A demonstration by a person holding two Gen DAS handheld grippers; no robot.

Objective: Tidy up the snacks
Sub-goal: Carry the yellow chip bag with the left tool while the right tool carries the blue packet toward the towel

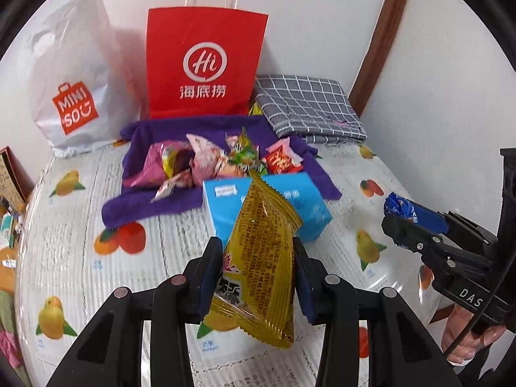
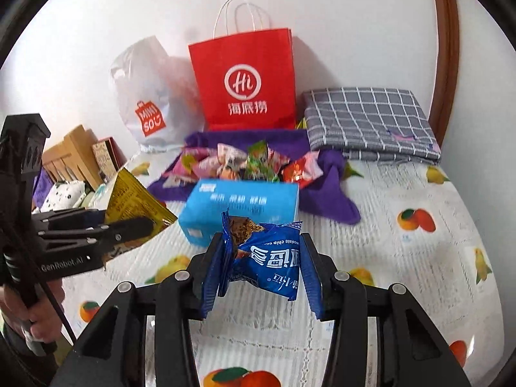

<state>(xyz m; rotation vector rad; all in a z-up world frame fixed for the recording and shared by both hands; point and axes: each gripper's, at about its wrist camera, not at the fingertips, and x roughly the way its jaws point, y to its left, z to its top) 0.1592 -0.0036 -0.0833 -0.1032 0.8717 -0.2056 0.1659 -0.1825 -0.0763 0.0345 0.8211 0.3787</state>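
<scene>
Left wrist: yellow snack pkt (image 1: 261, 251) pinched in left hand-held gripper (image 1: 258, 271), blue cookie pkt (image 2: 267, 258) clamped in right hand-held gripper (image 2: 261, 267), both above tabletop (mid-carry, probably), next needing drop onto purple towel (image 1: 180, 200) pile.

Both grippers: matte black plastic, angular linkage arms w/ round silver screws at joints. Left gripper (image 1: 258, 251) has dark blue pads (image 1: 211, 277) inside its fingers; right gripper (image 2: 262, 259) same, brighter blue. White lettering on sides: "DAS", "GenRobot.AI". Thin black cable along each handle. Bare skin on hand (image 1: 464, 338), reddish.
</scene>
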